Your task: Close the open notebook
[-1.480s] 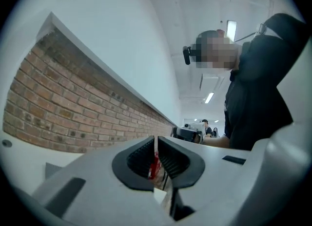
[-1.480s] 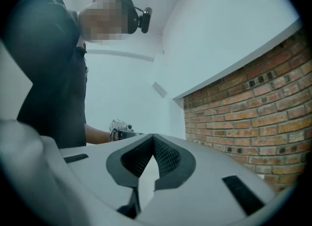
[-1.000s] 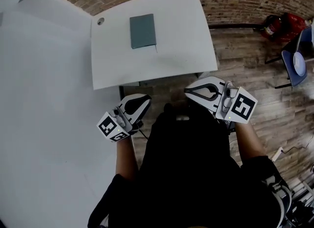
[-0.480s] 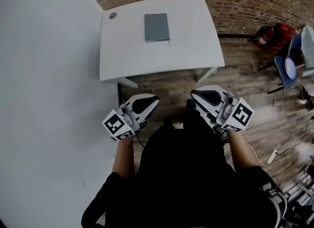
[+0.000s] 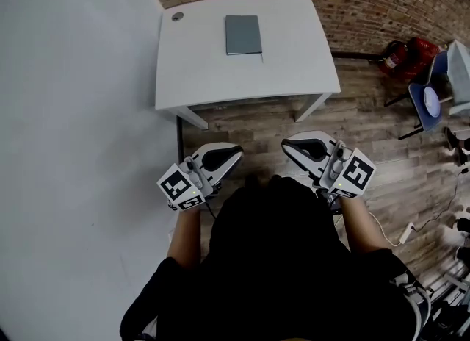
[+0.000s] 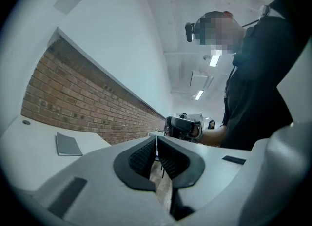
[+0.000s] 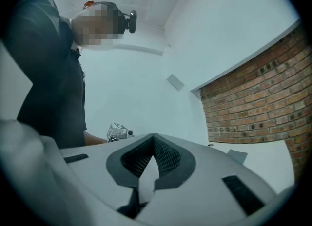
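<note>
The left tongs (image 5: 229, 154) and the right tongs (image 5: 291, 144) are held side by side in front of the person's dark shirt (image 5: 279, 259), both pointing level toward the counter (image 5: 294, 60). In the left gripper view the left tongs (image 6: 156, 141) have their ribbed pads drawn together to a hairline slit, with nothing between them. In the right gripper view the right tongs (image 7: 153, 141) are pressed fully together and are likewise empty.

The notebook (image 5: 243, 34) lies well ahead of both tongs, flat on the far part of the white counter. Its grey cover faces up and no pages show. It sits a little nearer the left tongs' line than the right's. A small round hole (image 5: 177, 16) marks the counter's far left corner. A strip of wooden floor (image 5: 257, 123) lies between the tongs and the counter's near edge, and a brick wall (image 5: 367, 1) runs behind.
</note>
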A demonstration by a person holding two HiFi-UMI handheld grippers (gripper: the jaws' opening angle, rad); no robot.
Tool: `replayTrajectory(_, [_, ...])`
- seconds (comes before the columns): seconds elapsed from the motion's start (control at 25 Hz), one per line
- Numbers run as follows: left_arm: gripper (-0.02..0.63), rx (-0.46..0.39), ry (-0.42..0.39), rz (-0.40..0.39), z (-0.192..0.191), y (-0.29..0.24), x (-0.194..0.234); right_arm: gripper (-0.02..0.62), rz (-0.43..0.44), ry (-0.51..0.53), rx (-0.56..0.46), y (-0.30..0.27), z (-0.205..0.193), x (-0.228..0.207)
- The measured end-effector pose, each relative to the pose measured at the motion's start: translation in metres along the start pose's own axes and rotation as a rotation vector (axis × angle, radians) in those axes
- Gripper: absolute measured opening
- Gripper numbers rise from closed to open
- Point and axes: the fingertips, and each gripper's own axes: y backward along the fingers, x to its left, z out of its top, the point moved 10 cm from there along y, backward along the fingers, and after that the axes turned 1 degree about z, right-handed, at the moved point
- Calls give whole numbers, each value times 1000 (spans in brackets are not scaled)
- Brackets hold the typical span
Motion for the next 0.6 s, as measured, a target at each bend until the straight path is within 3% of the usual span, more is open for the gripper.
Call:
replayTrajectory(0.24, [25,-10,-16,-28,9,-25,-10,6,6,53,2,18,14,-6])
replayTrajectory(0.6, [25,18,-25,-79,10,-70,-34,6,-39,40,10,81,7,-14])
